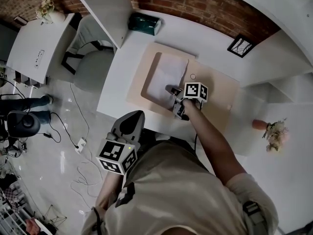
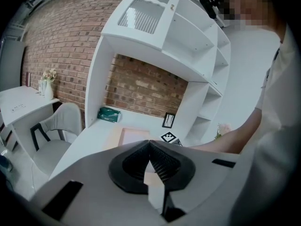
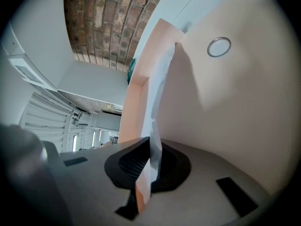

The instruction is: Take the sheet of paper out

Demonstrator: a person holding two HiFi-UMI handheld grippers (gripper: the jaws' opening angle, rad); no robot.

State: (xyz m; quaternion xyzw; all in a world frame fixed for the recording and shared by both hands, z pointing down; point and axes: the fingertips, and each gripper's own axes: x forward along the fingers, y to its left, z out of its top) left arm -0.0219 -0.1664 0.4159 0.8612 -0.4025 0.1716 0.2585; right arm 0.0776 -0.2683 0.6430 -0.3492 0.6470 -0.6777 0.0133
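Brick wall (image 1: 205, 6) at 12 o'clock, white shelving on both sides of it. White counter (image 1: 120, 77) fills centre of head view. Grey chair (image 1: 93, 62) stands off its edge at 9 o'clock.

Beige folder (image 1: 220, 94) lies open and flat mid-counter. Sheet of paper (image 1: 166, 75), white, lies on the folder's 9 o'clock half, inside a raised beige border. Whether it is partly out of a pocket cannot be told.

Right tool (image 1: 172, 90) reaches in from 6 o'clock along a bare forearm. Its tips sit at the sheet's 5 o'clock corner. In the right gripper view the jaws are clamped on the sheet's edge; the paper runs edge-on up from between them toward the folder's far corner.

Left tool (image 1: 134, 115) is held at 7 o'clock, near the counter's front edge, well apart from the folder. In the left gripper view its jaw tips are together with nothing between them.

Green box (image 1: 144, 23) at 11 o'clock, close to the wall. Small black frame (image 1: 240, 46) at 2 o'clock. Flowers (image 1: 275, 133) at 4 o'clock. Small round ring (image 1: 192, 76) on the folder, just beside the sheet's 3 o'clock edge.
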